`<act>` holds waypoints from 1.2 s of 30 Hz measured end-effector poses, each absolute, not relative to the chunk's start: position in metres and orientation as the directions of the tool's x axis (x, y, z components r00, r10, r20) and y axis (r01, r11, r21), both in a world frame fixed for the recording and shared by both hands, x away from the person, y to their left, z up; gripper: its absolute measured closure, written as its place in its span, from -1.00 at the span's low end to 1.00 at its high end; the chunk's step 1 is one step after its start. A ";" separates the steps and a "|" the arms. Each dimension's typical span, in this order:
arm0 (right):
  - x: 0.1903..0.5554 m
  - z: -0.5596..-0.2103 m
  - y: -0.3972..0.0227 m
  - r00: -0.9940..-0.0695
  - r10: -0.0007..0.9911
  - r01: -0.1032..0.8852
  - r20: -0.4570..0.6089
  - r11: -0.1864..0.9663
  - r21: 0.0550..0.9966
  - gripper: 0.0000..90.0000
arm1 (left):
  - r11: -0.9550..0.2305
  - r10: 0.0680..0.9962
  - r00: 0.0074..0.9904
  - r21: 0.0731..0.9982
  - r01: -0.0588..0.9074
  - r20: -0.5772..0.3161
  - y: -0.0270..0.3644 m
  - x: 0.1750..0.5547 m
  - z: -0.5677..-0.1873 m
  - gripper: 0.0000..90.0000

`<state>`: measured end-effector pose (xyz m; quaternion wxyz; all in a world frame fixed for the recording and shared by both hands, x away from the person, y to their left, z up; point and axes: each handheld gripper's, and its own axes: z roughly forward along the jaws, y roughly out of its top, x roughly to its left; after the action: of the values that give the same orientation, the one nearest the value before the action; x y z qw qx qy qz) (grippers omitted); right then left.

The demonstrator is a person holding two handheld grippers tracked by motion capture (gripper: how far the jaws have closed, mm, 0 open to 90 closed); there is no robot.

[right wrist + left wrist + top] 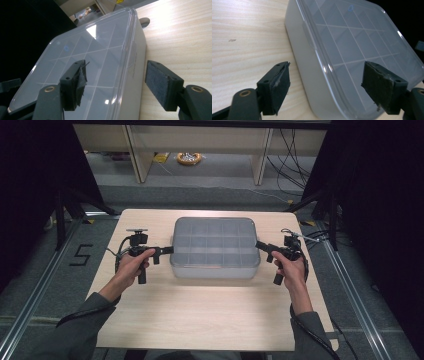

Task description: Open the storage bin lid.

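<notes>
Left tongs (169,250): held in the person's left hand (131,266) at the left end of the box (215,247), pointing toward it. In the left gripper view the tongs (325,82) stand open, one pad (280,86) over the bare surface beside the box wall, the other pad (378,83) above the lid. The box's left rim and upper wall lie in the gap between the two pads. Neither pad presses on the box; daylight shows on both sides.

Box: a translucent grey container with a clear lid (362,42), its inside divided into a grid of compartments. It rests flat on the light wooden surface (210,315), toward the far half, long side across, between the two hands. A small blue mark (350,8) shows on the lid near one corner.

Right tongs (258,244): held in the person's right hand (291,267) at the right end of the box, pointing toward it. In the right gripper view the tongs (117,78) also stand open, one pad (77,82) above the lid, the other pad (157,83) beside the box wall over the surface. The right rim of the box runs up through the gap. No contact with either pad can be seen.

Both tongs straddle opposite short ends of the box at rim height.
</notes>
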<state>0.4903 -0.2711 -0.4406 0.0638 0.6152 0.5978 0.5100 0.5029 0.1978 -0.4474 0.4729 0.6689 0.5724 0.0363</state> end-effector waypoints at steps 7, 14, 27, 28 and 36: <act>0.499 -0.442 -0.269 -0.209 0.799 0.679 0.564 -0.296 0.672 -0.15 | 0.123 0.795 0.323 0.658 0.743 -0.513 0.195 0.523 -0.446 -0.38; 0.505 -0.445 -0.265 -0.197 0.788 0.689 0.583 -0.311 0.654 -0.13 | 0.146 0.790 0.300 0.640 0.754 -0.535 0.198 0.537 -0.453 -0.20; 0.515 -0.452 -0.264 -0.184 0.785 0.697 0.592 -0.320 0.642 -0.06 | 0.166 0.764 0.288 0.606 0.778 -0.578 0.191 0.552 -0.460 0.12; 0.517 -0.454 -0.264 -0.187 0.782 0.699 0.594 -0.319 0.640 -0.04 | 0.169 0.757 0.286 0.599 0.783 -0.587 0.189 0.553 -0.461 0.13; 0.524 -0.458 -0.258 -0.185 0.784 0.708 0.593 -0.313 0.633 0.07 | 0.185 0.765 0.270 0.601 0.778 -0.585 0.182 0.559 -0.463 0.18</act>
<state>0.5243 -0.2585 -0.4583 0.0376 0.6374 0.5851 0.4999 0.5585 0.1816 -0.4634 0.4771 0.6382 0.6042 -0.0069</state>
